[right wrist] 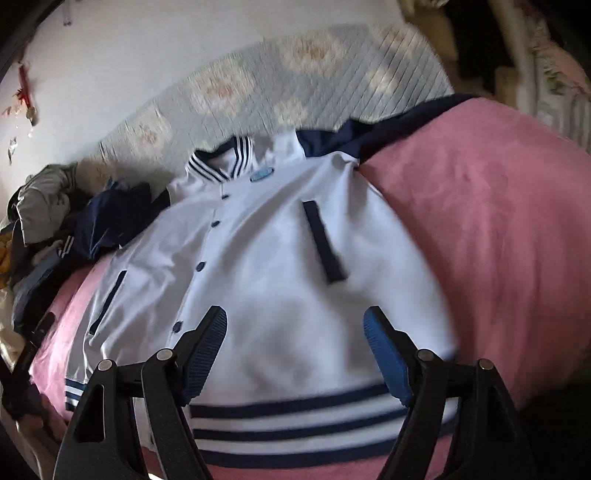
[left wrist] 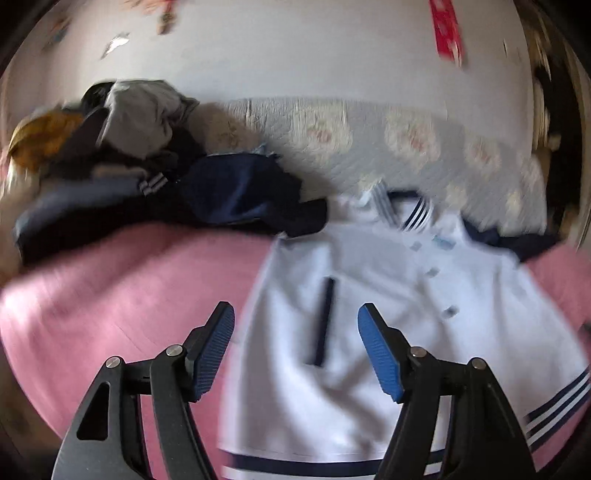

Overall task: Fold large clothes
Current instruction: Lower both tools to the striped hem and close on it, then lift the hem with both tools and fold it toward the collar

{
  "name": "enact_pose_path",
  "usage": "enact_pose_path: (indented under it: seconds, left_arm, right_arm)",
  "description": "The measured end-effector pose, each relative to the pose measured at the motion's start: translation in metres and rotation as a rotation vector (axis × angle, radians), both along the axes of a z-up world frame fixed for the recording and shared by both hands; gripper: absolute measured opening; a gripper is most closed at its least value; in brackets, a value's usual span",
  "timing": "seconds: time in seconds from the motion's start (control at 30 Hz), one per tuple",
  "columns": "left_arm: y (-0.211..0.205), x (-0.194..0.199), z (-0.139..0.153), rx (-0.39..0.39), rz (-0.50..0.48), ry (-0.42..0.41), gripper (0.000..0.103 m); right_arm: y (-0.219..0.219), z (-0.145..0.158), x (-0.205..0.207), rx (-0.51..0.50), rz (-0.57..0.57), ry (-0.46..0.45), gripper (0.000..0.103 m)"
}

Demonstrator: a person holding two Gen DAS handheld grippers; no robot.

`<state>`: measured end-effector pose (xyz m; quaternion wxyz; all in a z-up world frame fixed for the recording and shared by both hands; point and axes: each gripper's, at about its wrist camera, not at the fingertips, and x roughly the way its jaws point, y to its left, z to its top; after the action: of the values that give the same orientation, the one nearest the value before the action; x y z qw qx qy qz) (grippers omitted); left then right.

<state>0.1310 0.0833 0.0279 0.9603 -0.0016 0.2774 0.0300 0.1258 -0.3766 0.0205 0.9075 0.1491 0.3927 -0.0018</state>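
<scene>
**Both tongs released above the white jacket on the bed**

Your left tongs [left wrist: 295, 321] are spread apart with nothing between the blue pads [left wrist: 216, 350]; they hang over the near left part of the white jacket [left wrist: 369, 295], right where its side edge meets the pink bedspread [left wrist: 110, 314]. Not touching cloth as far as the blurred view shows. Your right tongs [right wrist: 295, 325] are also released, pads wide, empty, hovering over the lower front of the white jacket [right wrist: 258, 258], just above the navy-and-white striped hem [right wrist: 295, 417].

Jacket lies face up, spread flat on the pink bedspread [right wrist: 498, 221], collar [right wrist: 221, 162] at the far end toward the wall, hem nearest you. Front is buttoned: a row of dark buttons [right wrist: 200, 266] runs down the middle. Two navy pocket welts, one on each side of the button row [right wrist: 325, 243]. Small light blue patch [right wrist: 260, 175] just below the collar. Navy sleeve [right wrist: 388, 136] stretches out from the shoulder on the right side of that view; the other sleeve is bunched on the left.

A quilted floral cover [right wrist: 295, 74] lies along the wall behind the jacket. A heap of other clothes [left wrist: 140, 122] — grey, navy, mustard — is piled at the far left, well apart from both tongs. A red paper strip [left wrist: 448, 33] hangs on the wall.
</scene>
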Motion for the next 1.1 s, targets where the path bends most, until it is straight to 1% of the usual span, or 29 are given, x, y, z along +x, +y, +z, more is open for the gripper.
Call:
enact_pose_path:
  seconds: [0.07, 0.13, 0.17, 0.2, 0.23, 0.27, 0.3, 0.33, 0.37, 0.4, 0.43, 0.47, 0.5, 0.53, 0.57, 0.6, 0.63, 0.67, 0.7, 0.8, 0.9, 0.97, 1.0, 1.07, 1.1]
  left_arm:
    - [0.015, 0.016, -0.011, 0.022, -0.105, 0.114, 0.07]
    - [0.034, 0.03, -0.032, 0.038, -0.053, 0.203, 0.068]
    - [0.044, 0.036, -0.043, 0.007, -0.042, 0.248, 0.065]
    - [0.054, 0.045, -0.056, -0.052, -0.036, 0.303, 0.062]
    - [0.061, 0.053, -0.066, -0.111, -0.029, 0.352, 0.059]
    - [0.067, 0.057, -0.073, -0.161, -0.021, 0.381, 0.058]
    - [0.067, 0.057, -0.073, -0.165, -0.017, 0.369, 0.058]
    - [0.063, 0.055, -0.072, -0.143, -0.027, 0.369, 0.058]
    - [0.057, 0.052, -0.073, -0.123, -0.054, 0.383, 0.058]
    - [0.053, 0.047, -0.075, -0.125, -0.087, 0.404, 0.06]
    - [0.049, 0.04, -0.077, -0.138, -0.108, 0.415, 0.063]
    - [0.046, 0.034, -0.077, -0.129, -0.126, 0.422, 0.065]
    - [0.043, 0.031, -0.076, -0.093, -0.144, 0.429, 0.065]
    - [0.039, 0.03, -0.077, -0.05, -0.161, 0.442, 0.064]
    - [0.038, 0.03, -0.077, -0.038, -0.157, 0.44, 0.06]
    - [0.038, 0.031, -0.075, -0.038, -0.142, 0.429, 0.042]
    - [0.038, 0.035, -0.073, -0.036, -0.142, 0.414, 0.027]
    - [0.037, 0.036, -0.07, -0.037, -0.154, 0.401, 0.004]
    - [0.037, 0.038, -0.066, -0.051, -0.162, 0.391, 0.003]
    - [0.042, 0.048, -0.05, -0.087, -0.144, 0.342, 0.003]
    - [0.039, 0.06, -0.015, -0.095, -0.165, 0.267, 0.003]
    - [0.037, 0.08, 0.001, -0.099, -0.159, 0.258, 0.004]
    - [0.036, 0.094, 0.006, -0.109, -0.148, 0.266, 0.004]
    - [0.035, 0.119, 0.007, -0.11, -0.125, 0.263, 0.004]
    - [0.034, 0.133, 0.003, -0.087, -0.101, 0.262, 0.004]
  right_arm:
    - [-0.023, -0.001, 0.017, -0.063, 0.011, 0.06, 0.078]
    - [-0.045, -0.011, 0.03, -0.106, 0.001, 0.104, 0.078]
    - [-0.052, -0.017, 0.036, -0.138, -0.007, 0.121, 0.078]
    - [-0.059, -0.024, 0.043, -0.172, -0.012, 0.13, 0.078]
    - [-0.067, -0.033, 0.049, -0.201, -0.023, 0.131, 0.075]
    - [-0.071, -0.039, 0.052, -0.196, -0.034, 0.148, 0.071]
    - [-0.079, -0.049, 0.056, -0.111, -0.032, 0.197, 0.063]
    - [-0.081, -0.055, 0.057, -0.026, -0.008, 0.21, 0.061]
    - [-0.082, -0.059, 0.055, 0.037, 0.021, 0.216, 0.061]
    - [-0.078, -0.058, 0.05, 0.011, 0.033, 0.203, 0.061]
    - [-0.073, -0.056, 0.045, -0.036, 0.059, 0.198, 0.057]
    - [-0.07, -0.056, 0.041, -0.068, 0.06, 0.198, 0.052]
    - [-0.071, -0.059, 0.038, -0.104, 0.037, 0.208, 0.041]
    - [-0.071, -0.06, 0.036, -0.097, 0.037, 0.21, 0.041]
    - [-0.069, -0.059, 0.034, -0.092, 0.045, 0.209, 0.041]
    - [-0.066, -0.058, 0.035, -0.089, 0.076, 0.207, 0.04]
    - [-0.063, -0.058, 0.035, -0.094, 0.093, 0.201, 0.03]
    - [-0.059, -0.057, 0.034, -0.1, 0.11, 0.19, 0.023]
    - [-0.056, -0.055, 0.034, -0.099, 0.123, 0.176, 0.005]
    - [-0.055, -0.042, 0.037, -0.087, 0.11, 0.111, 0.005]
    - [-0.059, -0.009, 0.041, -0.045, 0.129, 0.003, 0.005]
    - [-0.058, 0.007, 0.054, -0.065, 0.117, -0.009, 0.005]
    - [-0.058, 0.011, 0.067, -0.059, 0.109, -0.008, 0.005]
    - [-0.058, 0.011, 0.09, -0.041, 0.091, 0.002, 0.005]
    - [-0.057, 0.007, 0.105, -0.041, 0.076, 0.014, 0.005]
